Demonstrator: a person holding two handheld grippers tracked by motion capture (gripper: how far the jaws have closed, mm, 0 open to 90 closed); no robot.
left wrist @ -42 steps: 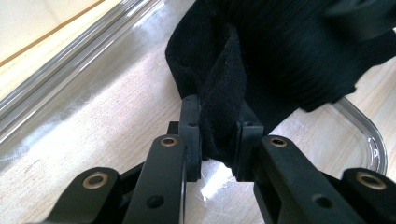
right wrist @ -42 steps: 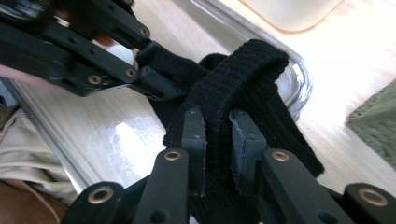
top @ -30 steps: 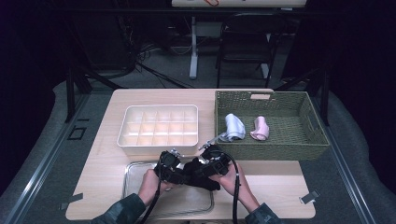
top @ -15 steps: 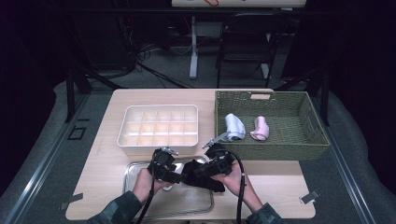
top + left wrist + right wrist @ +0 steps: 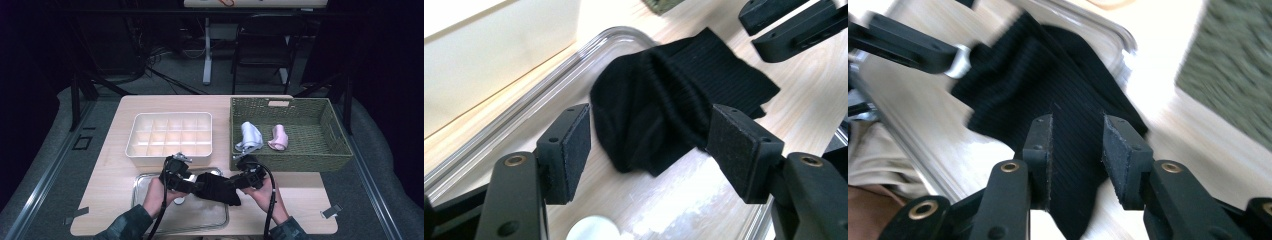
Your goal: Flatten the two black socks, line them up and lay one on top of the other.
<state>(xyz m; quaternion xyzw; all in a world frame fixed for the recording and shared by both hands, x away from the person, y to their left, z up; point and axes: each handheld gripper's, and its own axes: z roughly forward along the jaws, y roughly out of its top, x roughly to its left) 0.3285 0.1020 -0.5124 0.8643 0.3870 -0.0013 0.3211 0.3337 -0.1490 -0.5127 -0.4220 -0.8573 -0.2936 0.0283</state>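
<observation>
Since the earlier frames both grippers had slid toward the near table edge, and the black sock (image 5: pixel 218 187) now lay spread between them, half over the right rim of the clear tray (image 5: pixel 150 220). Left gripper (image 5: pixel 649 145) had just been opening; its pads stood apart, clear of the sock beyond them. Right gripper (image 5: pixel 1075 150) stood part-open astride the sock, grip unclear. Judged early: nothing black yet in the divided organizer box (image 5: pixel 172 135) behind the tray; folding and placing were left. Green basket (image 5: pixel 287 162) crowded the tray's right; bare tabletop (image 5: pixel 107 165) stayed left of the tray.
</observation>
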